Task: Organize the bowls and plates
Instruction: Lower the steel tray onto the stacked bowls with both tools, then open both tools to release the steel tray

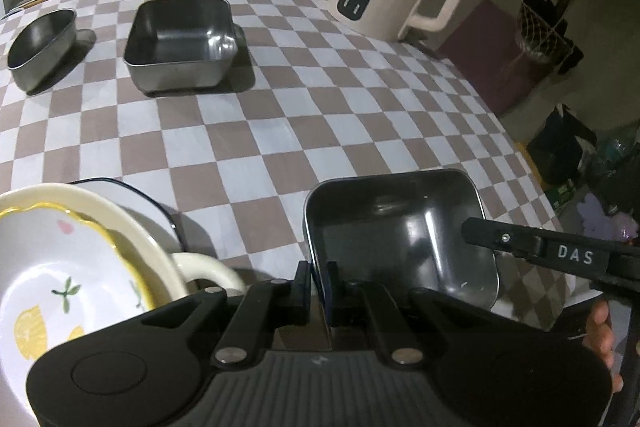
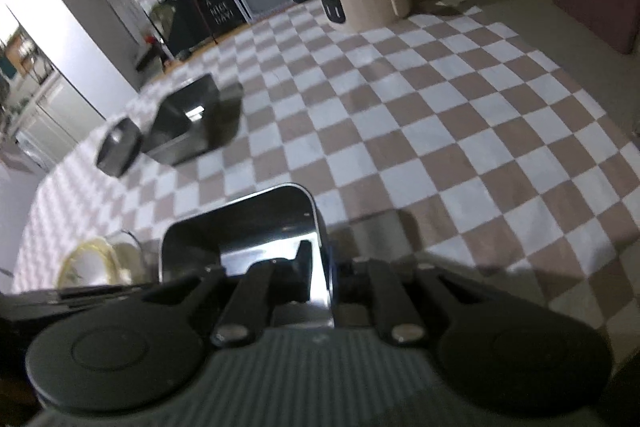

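Left wrist view shows both tools, left tool (image 1: 318,281) and right tool (image 2: 320,267), clamped on opposite walls of one square steel container (image 1: 400,227) at six o'clock; judged next: nest it into the larger square steel container (image 1: 180,39) at eleven o'clock.

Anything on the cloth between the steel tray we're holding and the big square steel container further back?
Nothing: in the left wrist view only bare checkered cloth lies between the held tray and the square container.
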The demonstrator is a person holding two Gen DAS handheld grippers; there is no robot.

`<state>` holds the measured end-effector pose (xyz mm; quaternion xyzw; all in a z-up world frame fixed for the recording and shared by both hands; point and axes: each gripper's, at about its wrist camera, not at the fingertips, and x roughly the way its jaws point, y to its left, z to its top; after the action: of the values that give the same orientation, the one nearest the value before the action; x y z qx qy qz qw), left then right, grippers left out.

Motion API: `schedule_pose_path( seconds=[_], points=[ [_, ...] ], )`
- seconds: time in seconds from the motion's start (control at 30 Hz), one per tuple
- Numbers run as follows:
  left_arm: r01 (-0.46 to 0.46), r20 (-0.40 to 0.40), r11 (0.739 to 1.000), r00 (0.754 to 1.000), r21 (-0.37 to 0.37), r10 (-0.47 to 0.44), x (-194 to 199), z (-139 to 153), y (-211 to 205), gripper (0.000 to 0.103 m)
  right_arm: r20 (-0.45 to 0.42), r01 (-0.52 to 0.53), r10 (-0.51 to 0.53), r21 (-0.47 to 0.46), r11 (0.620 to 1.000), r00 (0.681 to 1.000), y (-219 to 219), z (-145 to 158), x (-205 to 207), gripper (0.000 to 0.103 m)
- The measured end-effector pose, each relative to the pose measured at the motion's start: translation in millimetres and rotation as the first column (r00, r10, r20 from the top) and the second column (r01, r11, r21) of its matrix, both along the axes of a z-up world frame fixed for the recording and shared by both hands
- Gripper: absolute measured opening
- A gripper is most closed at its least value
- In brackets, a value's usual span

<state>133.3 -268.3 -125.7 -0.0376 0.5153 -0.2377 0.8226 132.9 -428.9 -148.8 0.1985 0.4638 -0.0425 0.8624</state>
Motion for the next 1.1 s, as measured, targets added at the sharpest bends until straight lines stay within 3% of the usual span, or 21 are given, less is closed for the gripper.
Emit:
schedule_pose_path(
  seconds=[0.63,0.97,1.1],
  points=[
    [0.091,0.069,0.992,0.993,0.088,-0.098,-5,-2,-19,0.01,-0.022,0.022,-0.022,0.003,1.0,1.0,-7,-7,5,0.01],
    [0.088,0.049,0.994,0.995,0.065,-0.091,-3,-1,-17,0.012,-0.045,0.018,-0.018,-0.011,1.0,0.999,-5,-9,8,0.012],
    [0.097,0.05,0.993,0.994,0.072,-0.1,-6,2,-17,0.018,-0.038,-0.007,0.005,-0.052,0.999,0.999,0,-4,7,0.016]
  ],
)
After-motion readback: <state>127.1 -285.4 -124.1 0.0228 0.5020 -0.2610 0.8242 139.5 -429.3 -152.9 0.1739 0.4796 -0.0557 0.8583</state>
